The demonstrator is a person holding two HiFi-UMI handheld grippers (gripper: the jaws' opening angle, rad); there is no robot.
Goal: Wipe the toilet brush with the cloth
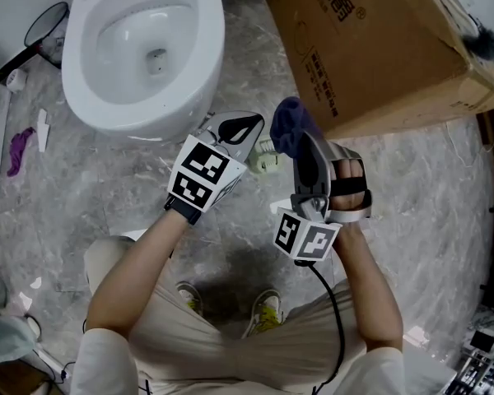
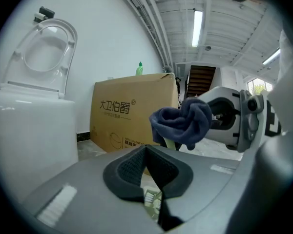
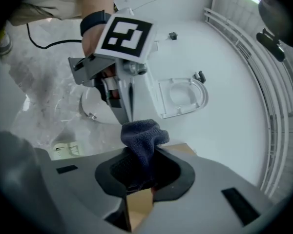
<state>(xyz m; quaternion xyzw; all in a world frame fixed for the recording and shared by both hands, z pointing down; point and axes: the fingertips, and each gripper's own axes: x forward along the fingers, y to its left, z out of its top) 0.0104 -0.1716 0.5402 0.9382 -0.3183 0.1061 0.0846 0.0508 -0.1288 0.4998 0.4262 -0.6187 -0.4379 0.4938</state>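
— Where to look for the toilet brush [image 1: 267, 161]?
— Centre of the head view, low on the grey marbled floor [image 1: 107, 188], between the left gripper [image 2: 145, 149] and the right gripper [image 3: 140, 174]. Pale green, with white bristles. Also visible through the gap under the left jaws, and at lower left in the right gripper view.
— Held by anything?
— By no jaw, from what shows. Hard to tell whether lying flat.
— And the cloth [image 3: 141, 135]?
— Dark blue and bunched, pinched in the right gripper. Jaws clamped on its lower part, with the rest puffing out above the pads. Just right of centre in the head view, overlapping the brush's upper end there. Touching or apart, impossible to say.
— And the left gripper?
— Jaws together, with the pads meeting at the tip and nothing between them. Aimed toward the upper right of the head view, tip just beside the cloth.
— Anything else around?
— White toilet [image 1: 144, 48] at upper left, seat and lid raised. Big cardboard box [image 1: 379, 48] at upper right, with a green bottle [image 2: 139, 68] on top in the left gripper view. Purple scrap [image 1: 18, 151] on the floor at the far left edge.
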